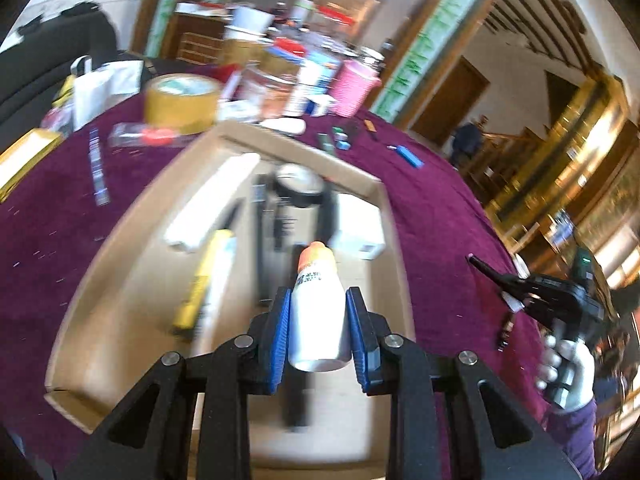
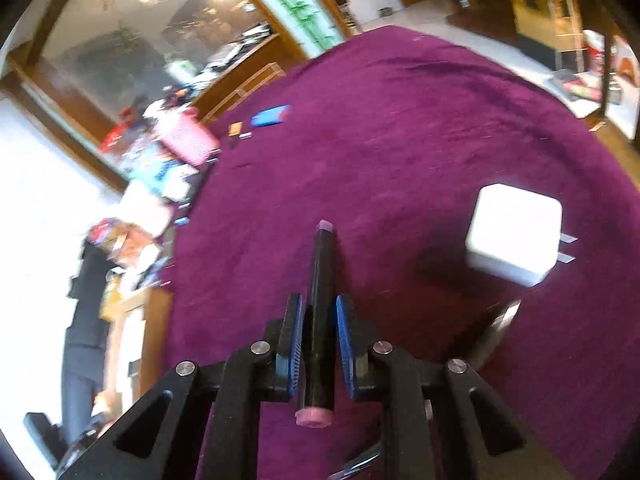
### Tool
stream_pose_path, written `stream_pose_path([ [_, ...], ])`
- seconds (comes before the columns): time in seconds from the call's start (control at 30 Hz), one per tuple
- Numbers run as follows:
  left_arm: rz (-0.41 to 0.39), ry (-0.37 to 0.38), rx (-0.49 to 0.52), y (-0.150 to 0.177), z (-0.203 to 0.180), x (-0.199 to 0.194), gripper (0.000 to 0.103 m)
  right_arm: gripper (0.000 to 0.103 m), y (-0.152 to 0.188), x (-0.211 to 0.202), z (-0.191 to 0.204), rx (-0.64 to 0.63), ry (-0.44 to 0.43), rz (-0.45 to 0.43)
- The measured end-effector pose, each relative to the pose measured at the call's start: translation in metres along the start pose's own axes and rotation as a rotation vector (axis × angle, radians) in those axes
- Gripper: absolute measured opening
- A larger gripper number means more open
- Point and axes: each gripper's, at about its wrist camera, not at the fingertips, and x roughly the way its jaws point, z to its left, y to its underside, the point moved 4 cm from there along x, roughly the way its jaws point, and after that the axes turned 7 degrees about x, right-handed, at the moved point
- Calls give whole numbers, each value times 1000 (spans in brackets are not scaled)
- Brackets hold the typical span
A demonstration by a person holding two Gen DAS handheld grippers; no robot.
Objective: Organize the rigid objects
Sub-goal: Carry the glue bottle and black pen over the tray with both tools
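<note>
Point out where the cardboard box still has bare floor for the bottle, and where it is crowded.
The left gripper holds the white bottle over the cardboard box. Bare floor lies along the near-left side, between the box wall and the yellow tool. The far middle is crowded: white tube, black items, white block.

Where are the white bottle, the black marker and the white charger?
white bottle (image 1: 316, 320): left wrist view, its body.
black marker (image 2: 320, 320): right wrist view, its barrel.
white charger (image 2: 516, 232): right wrist view, its top face.

Left claw (image 1: 318, 320) grips a white bottle (image 1: 318, 312) above the cardboard box (image 1: 120, 280).
</note>
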Motion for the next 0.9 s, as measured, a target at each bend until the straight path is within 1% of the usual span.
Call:
stream_pose_path([
  [0.13, 24, -59, -21, 5, 18, 3, 27, 16, 20, -3, 43, -43, -123, 59],
  [0.23, 52, -98, -9, 10, 22, 10, 27, 16, 36, -3, 75, -84, -199, 98],
  [0.27, 76, -110, 1, 13, 22, 15, 27, 16, 43, -2, 88, -104, -226, 115],
  [0.33, 112, -113, 12, 16, 22, 23, 27, 16, 57, -2, 111, -150, -266, 151],
  [0.4, 110, -121, 37, 19, 18, 23, 27, 17, 71, 1, 133, -207, -292, 194],
  [0.43, 114, -113, 39, 19, 18, 23, 27, 17, 79, 2, 143, -238, -301, 216],
  [0.5, 115, -102, 42, 21, 18, 23, 27, 17, 98, 3, 162, -301, -325, 276],
  [0.53, 112, -110, 49, 21, 19, 22, 27, 17, 108, 4, 170, -333, -335, 306],
  [0.6, 106, -126, 60, 22, 20, 20, 31, 17, 127, 6, 183, -392, -329, 333],
  [0.67, 96, -128, 68, 21, 20, 18, 45, 17, 143, 12, 192, -467, -283, 327],
  [0.73, 76, -117, 72, 19, 18, 13, 47, 17, 156, 25, 202, -551, -209, 303],
  [0.8, 53, -99, 79, 16, 15, 7, 48, 17, 167, 32, 206, -610, -169, 303],
  [0.9, 20, -79, 80, 12, 14, -3, 52, 17, 190, 38, 214, -696, -133, 308],
])
